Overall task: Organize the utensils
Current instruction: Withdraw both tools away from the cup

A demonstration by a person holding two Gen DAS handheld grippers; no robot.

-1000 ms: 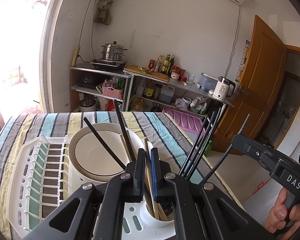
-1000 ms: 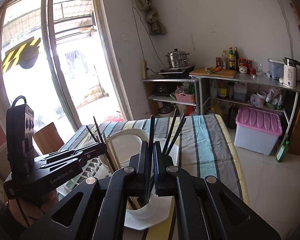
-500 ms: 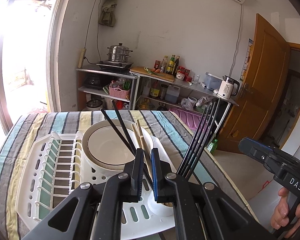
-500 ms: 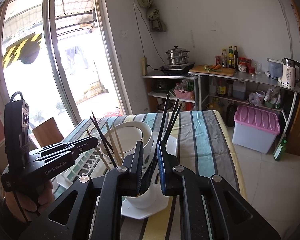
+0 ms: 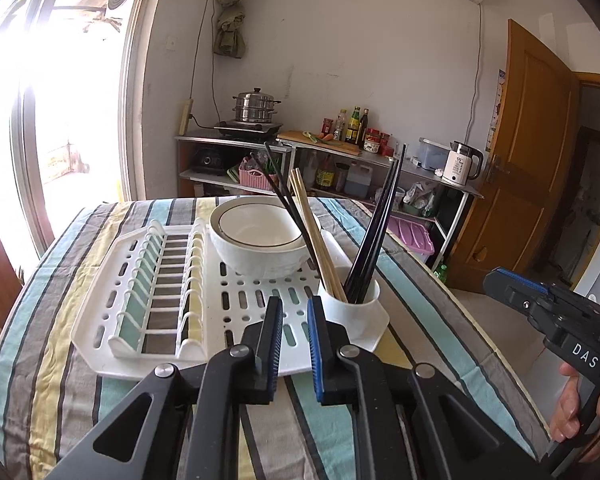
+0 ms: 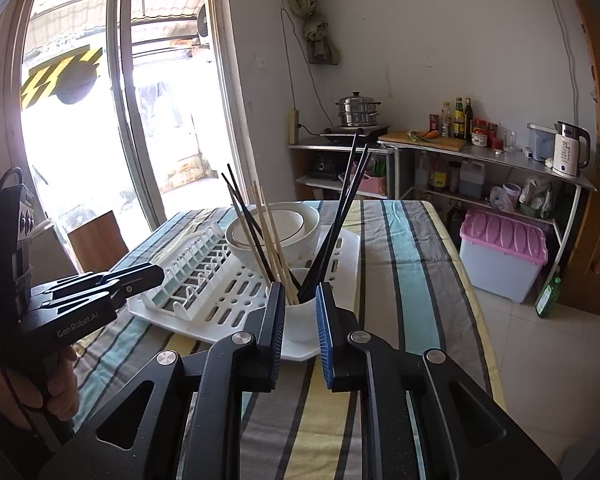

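- Standing upright in a white cup [image 5: 350, 300] at the near right corner of the white drying rack [image 5: 236, 300]: black chopsticks [image 5: 374, 232] and pale wooden chopsticks [image 5: 314, 236], fanned apart, tips up.
- Left gripper [image 5: 294, 344]: jaws have just been opening; a narrow gap shows between the pads, nothing in it. Fingertips sit over the rack's near edge, just left of the cup, not touching it.
- Right gripper [image 6: 300, 320]: jaws parted a little wider, nothing clamped. The cup [image 6: 300, 316] appears in the gap beyond the tips; contact with the pads cannot be told.
- White bowl [image 5: 260, 240] rests on the rack behind the cup, some chopsticks leaning across its rim.
- Rack lies on a striped tablecloth [image 5: 52, 320].
- A hand [image 5: 576, 412] grips the right gripper's handle at the lower right of the left view.
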